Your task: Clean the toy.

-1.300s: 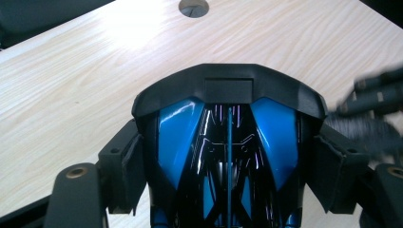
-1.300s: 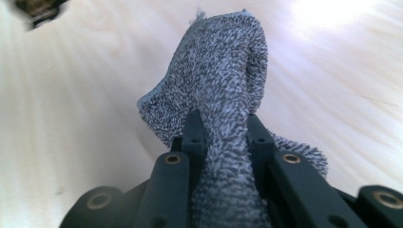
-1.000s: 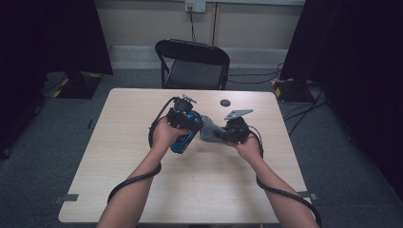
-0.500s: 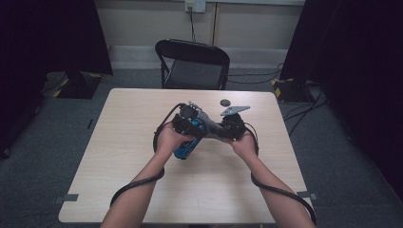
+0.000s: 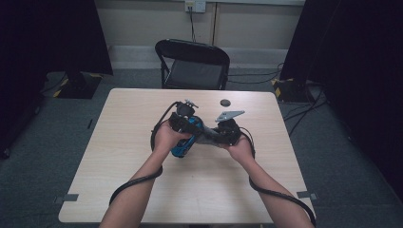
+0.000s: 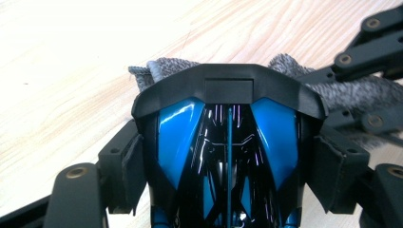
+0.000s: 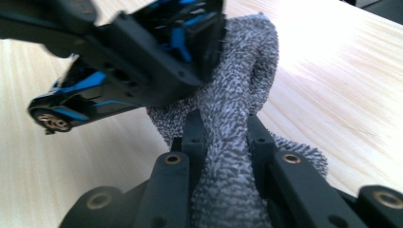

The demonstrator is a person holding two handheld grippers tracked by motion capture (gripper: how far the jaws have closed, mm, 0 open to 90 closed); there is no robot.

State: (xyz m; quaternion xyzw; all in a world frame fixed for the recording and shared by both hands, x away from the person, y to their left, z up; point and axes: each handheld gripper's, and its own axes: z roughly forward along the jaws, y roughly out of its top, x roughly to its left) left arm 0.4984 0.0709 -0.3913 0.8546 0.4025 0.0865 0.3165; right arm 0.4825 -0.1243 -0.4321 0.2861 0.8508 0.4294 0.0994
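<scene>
A pale wooden desk (image 5: 119, 156) stands in a dim room with a black folding chair (image 5: 194, 64) behind its far edge. Near the middle of the desk, a glossy blue-and-black toy car (image 6: 228, 156) is held up just above the wood, with a grey knitted cloth (image 7: 237, 109) pressed against its end. The car looks like hard, shiny plastic: light and stiff, but slick, so I judge it best gripped across its flanks, as now, where the body is widest and the pads can bite. The cloth is soft, limp and grippy; pinched at a gathered fold it should hold well but will sag and stretch if pulled. The left tongs (image 6: 228, 166) stand wide, clamped across the car's sides, a pad on each flank. The right tongs (image 7: 223, 142) are nearly closed, squeezing a bunched ridge of the cloth between them, and the cloth rises from them to meet the car's dark end. Seen from above, the left tongs (image 5: 183, 130) and the right tongs (image 5: 214, 135) meet close together, one in each hand, cables looping back along the forearms. Beyond the car, toward the chair, a small dark round disc (image 5: 225, 102) lies alone on the desk.
</scene>
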